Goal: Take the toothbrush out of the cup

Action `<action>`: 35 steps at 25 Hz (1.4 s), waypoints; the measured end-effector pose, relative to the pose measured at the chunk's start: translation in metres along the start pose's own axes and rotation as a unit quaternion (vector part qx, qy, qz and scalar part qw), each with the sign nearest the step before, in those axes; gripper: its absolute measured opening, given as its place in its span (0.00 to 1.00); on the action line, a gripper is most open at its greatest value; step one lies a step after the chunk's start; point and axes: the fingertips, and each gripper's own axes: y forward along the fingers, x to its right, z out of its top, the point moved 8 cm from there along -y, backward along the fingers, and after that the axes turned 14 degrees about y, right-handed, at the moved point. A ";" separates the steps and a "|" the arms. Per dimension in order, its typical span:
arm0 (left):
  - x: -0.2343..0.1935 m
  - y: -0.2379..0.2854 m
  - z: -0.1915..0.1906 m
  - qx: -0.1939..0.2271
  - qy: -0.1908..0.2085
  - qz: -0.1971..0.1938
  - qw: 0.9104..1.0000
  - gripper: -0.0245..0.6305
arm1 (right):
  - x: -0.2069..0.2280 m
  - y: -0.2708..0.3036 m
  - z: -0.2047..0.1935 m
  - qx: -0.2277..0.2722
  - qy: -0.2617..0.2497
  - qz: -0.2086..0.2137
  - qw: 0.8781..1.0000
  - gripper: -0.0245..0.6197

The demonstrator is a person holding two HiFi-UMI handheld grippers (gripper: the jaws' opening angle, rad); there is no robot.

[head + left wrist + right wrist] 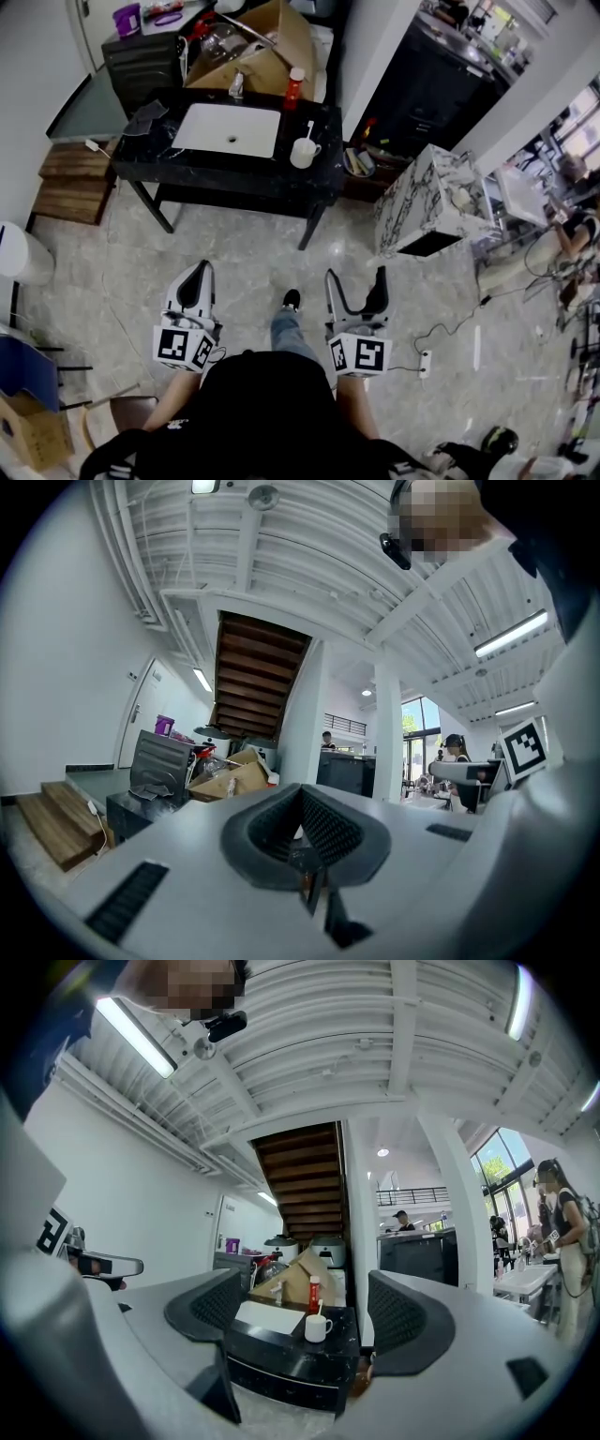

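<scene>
Ahead, not near: toothbrush (308,129) poking up out of the white cup (303,153), close to upright with a slight lean. Too small here to be sure which end is up, though probably the handle. Cup set on the black worktop (234,173), just right of the white sink (228,129), its handle turned to the right, a red bottle (293,89) behind it near the back edge. Well apart from both grippers, with a stretch of pale marble floor (244,244) between.

Left gripper (201,270) with fingers pressed together on nothing. Right gripper (356,277) with fingers spread wide and empty; in the right gripper view, cup framed in the gap between them, a little left of centre.

Lies forward and slightly left of the right gripper, forward and right of the left one. Looks a shade nearer the right, already spread and ready to close. Judging by that, calls for walking up to the worktop first, then coming down from above along the brush's long axis, pinching the exposed end and lifting straight up so as not to tip the cup.

Plenty of room above the cup. Cardboard box (272,37) and clutter further back, a marbled block (427,202) on the floor off to the right, out of the way of the approach.
</scene>
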 end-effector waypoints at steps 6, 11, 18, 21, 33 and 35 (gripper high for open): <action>0.003 0.063 0.004 0.001 0.001 0.006 1.000 0.04 | 0.040 0.053 0.005 0.005 0.009 -0.001 1.000 0.69; 0.004 0.123 0.011 -0.002 0.009 0.014 1.000 0.04 | 0.076 0.106 0.010 0.002 0.019 0.004 1.000 0.69; 0.011 0.199 0.018 -0.016 0.015 0.035 0.999 0.04 | 0.121 0.180 0.019 -0.010 0.028 0.030 0.999 0.69; 0.016 0.229 0.019 -0.022 0.016 0.042 0.999 0.04 | 0.141 0.210 0.023 -0.011 0.035 0.040 0.999 0.69; 0.028 0.301 0.018 -0.026 0.011 0.069 0.997 0.04 | 0.185 0.283 0.029 -0.024 0.039 0.074 0.996 0.69; 0.026 0.307 0.017 -0.028 0.011 0.071 0.997 0.04 | 0.188 0.289 0.028 -0.026 0.040 0.074 0.996 0.69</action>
